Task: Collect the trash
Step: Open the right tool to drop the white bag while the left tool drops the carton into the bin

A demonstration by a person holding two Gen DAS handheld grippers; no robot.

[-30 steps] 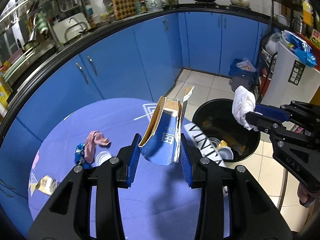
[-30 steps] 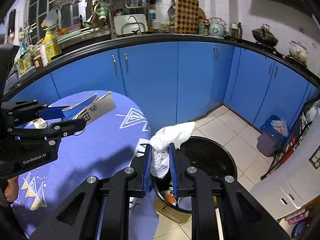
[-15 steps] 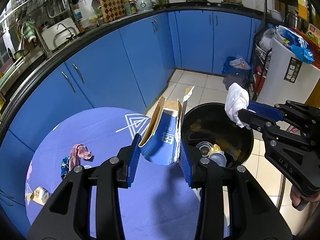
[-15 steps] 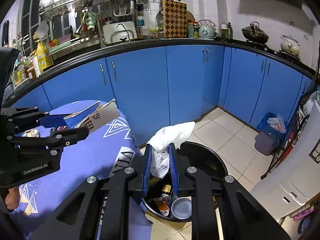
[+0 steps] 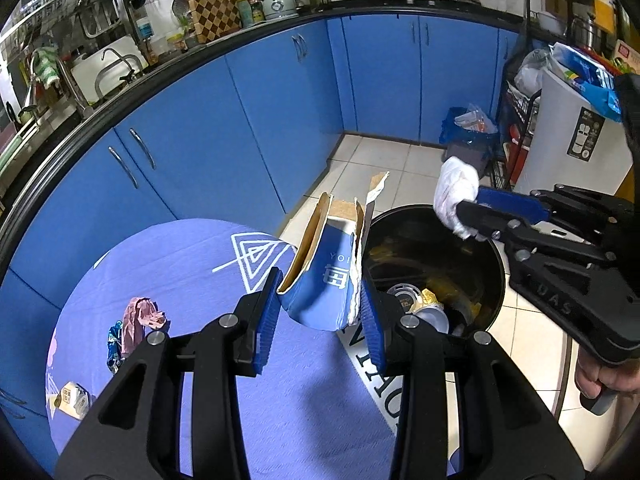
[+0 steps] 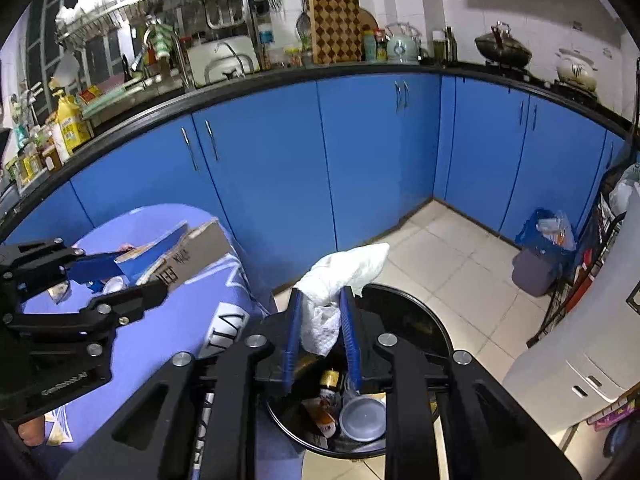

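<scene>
My left gripper [image 5: 318, 304] is shut on a torn blue cardboard carton [image 5: 324, 276], held above the edge of the purple-clothed table [image 5: 192, 264], next to the black trash bin [image 5: 494, 264]. My right gripper [image 6: 320, 320] is shut on a crumpled white tissue [image 6: 336, 280] and holds it above the bin [image 6: 432, 320], which holds cans, cups and wrappers. In the left wrist view the right gripper [image 5: 472, 216] and tissue [image 5: 456, 192] hang over the bin's far rim. In the right wrist view the left gripper [image 6: 120, 276] and carton [image 6: 188, 248] are at the left.
On the table lie a pink wrapper [image 5: 140, 316], a blue wrapper [image 5: 114, 344] and a small packet [image 5: 72, 400]. Blue cabinets [image 5: 280, 112] curve behind. A small bin with a blue bag [image 5: 468, 136] and a white appliance [image 5: 576, 140] stand at the right on the tiled floor.
Both grippers moved toward the bin with their loads. The right gripper with the tissue is now over the bin's opening; the carton is closer to the bin's rim.
</scene>
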